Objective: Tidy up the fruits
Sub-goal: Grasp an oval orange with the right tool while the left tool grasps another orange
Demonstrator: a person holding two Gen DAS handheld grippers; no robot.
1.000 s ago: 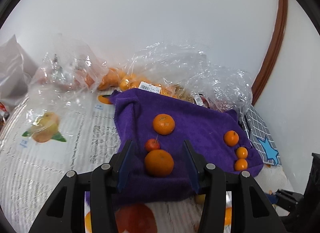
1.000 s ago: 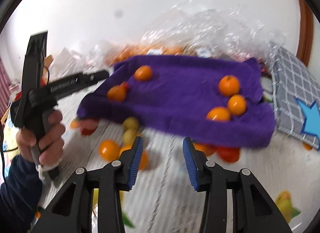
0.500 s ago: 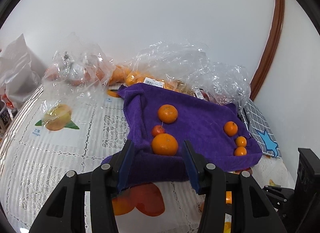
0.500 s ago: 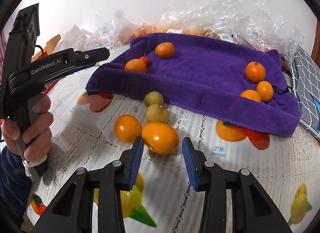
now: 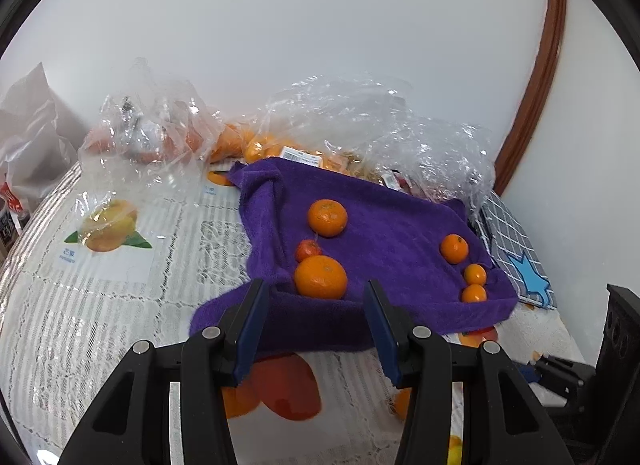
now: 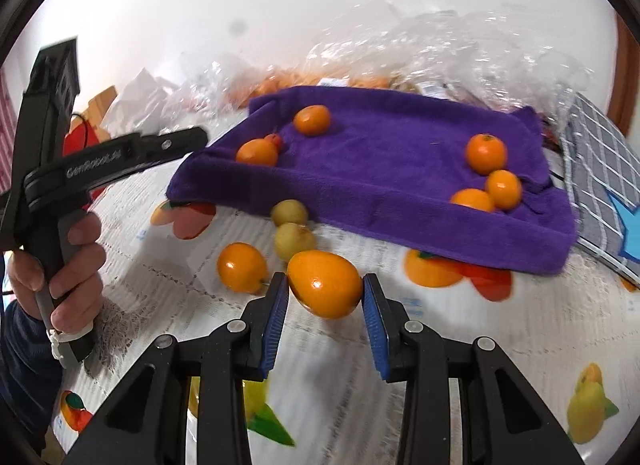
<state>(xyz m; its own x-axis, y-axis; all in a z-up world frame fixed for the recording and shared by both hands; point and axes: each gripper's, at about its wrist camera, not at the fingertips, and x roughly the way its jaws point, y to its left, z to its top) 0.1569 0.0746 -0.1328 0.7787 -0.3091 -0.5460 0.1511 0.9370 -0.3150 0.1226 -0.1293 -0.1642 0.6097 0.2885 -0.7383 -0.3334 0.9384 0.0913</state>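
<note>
The left gripper (image 5: 314, 329), black with blue pads, has its jaws wide apart and holds nothing. In the right wrist view it is at the far left, held by a bare hand (image 6: 60, 265) around its grey handle. The right gripper (image 6: 325, 319), of the same kind, has its jaws open, with both pads just beside an orange oval fruit (image 6: 324, 283).

Right wrist view: fruit in the clear bags (image 6: 460, 45) at top center is blurred, kind can't be told. Purple towel (image 6: 400, 169) front edge partly covers a pale green fruit (image 6: 289, 212). Checked cloth (image 6: 600, 169) cut off at right edge. Left wrist view: an orange fruit (image 5: 401, 403) at bottom center mostly hidden behind left claw (image 5: 316, 329).
</note>
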